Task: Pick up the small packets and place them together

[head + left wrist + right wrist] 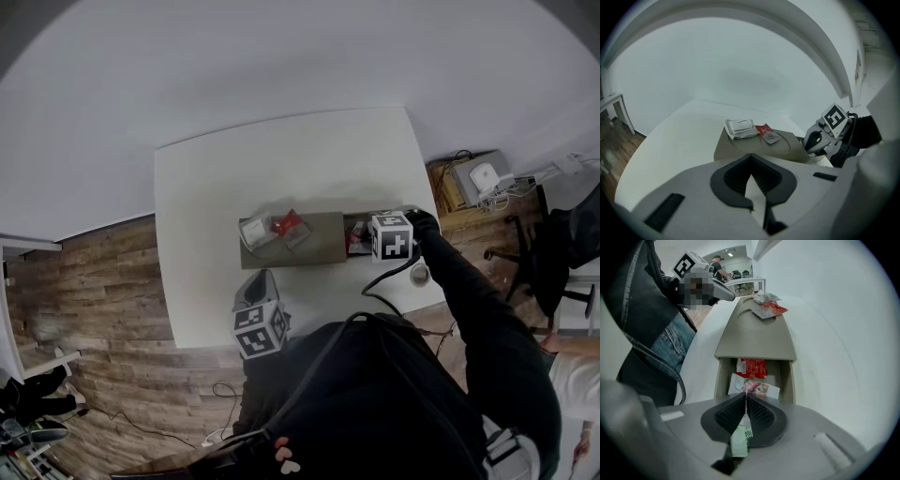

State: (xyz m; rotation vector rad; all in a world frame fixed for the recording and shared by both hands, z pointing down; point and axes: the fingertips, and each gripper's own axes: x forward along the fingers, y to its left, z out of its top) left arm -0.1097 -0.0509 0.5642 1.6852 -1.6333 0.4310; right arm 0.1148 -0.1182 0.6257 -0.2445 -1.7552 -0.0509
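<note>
A tan box (314, 246) lies on the white table (281, 159), its lid (757, 338) slid back so that one end compartment (754, 376) stands uncovered. On the lid rest a white packet (739, 127) and a red packet (765, 130). Inside the compartment lie a red packet (751, 367) and a white packet with a pink picture (761, 389). My right gripper (746, 397) points steeply down over the compartment, shut on a small green-and-white packet (740, 439). My left gripper (750, 157) hovers short of the box's near side, shut and empty.
The table's near edge runs just behind my left gripper (255, 286). A small round object (419, 274) sits by the table's right edge. Beyond it are a low cabinet with a device (478, 183) and an office chair (539, 253). Wooden floor (103, 281) lies left.
</note>
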